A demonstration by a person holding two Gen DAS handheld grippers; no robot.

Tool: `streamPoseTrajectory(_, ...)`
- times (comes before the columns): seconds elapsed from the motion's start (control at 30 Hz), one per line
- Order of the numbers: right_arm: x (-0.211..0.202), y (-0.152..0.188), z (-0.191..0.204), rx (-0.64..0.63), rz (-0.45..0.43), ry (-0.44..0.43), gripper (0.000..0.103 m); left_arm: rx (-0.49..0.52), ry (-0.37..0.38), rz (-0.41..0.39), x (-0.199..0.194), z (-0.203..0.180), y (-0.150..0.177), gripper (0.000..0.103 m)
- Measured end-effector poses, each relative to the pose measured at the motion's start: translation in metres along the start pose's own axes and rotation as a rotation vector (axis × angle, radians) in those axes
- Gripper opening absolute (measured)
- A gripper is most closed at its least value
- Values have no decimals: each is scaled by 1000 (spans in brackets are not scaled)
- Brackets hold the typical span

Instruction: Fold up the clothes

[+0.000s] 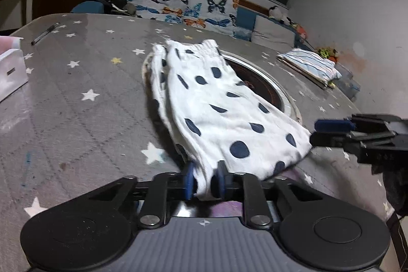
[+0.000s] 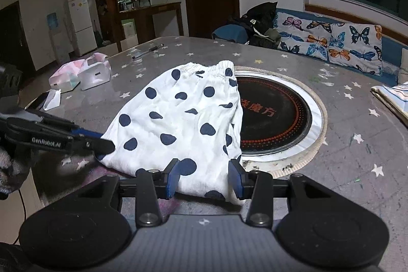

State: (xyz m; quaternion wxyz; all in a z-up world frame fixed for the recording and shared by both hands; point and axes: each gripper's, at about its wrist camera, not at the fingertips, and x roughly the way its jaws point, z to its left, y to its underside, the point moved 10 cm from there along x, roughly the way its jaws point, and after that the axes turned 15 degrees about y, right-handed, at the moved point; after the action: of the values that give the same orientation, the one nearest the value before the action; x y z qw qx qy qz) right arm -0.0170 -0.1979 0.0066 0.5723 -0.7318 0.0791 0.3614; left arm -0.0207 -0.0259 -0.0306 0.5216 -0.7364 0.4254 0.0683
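The white polka-dot shorts (image 2: 183,119) lay on the star-patterned table (image 2: 344,157), partly covering the round induction cooktop (image 2: 275,119). The left gripper (image 1: 204,180) pinched a bunched hem corner between narrow jaws. The right gripper (image 2: 204,177) stood wide, its blue pads (image 2: 172,179) straddling the other hem corner without clamping.

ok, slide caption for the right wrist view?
Right gripper, fingers apart around the polka-dot garment hem on the star-print table; left gripper pinches the adjacent corner.
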Motion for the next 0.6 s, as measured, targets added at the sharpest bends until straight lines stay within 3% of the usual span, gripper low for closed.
streamPoseTrajectory(0.07, -2, -2, 0, 1, -7, 2, 42, 7, 25, 10, 3, -8, 2, 11)
streamPoseTrajectory(0.6, -14, -21, -9, 34, -36, -20, 42, 159, 263, 133, 57, -101, 21, 10)
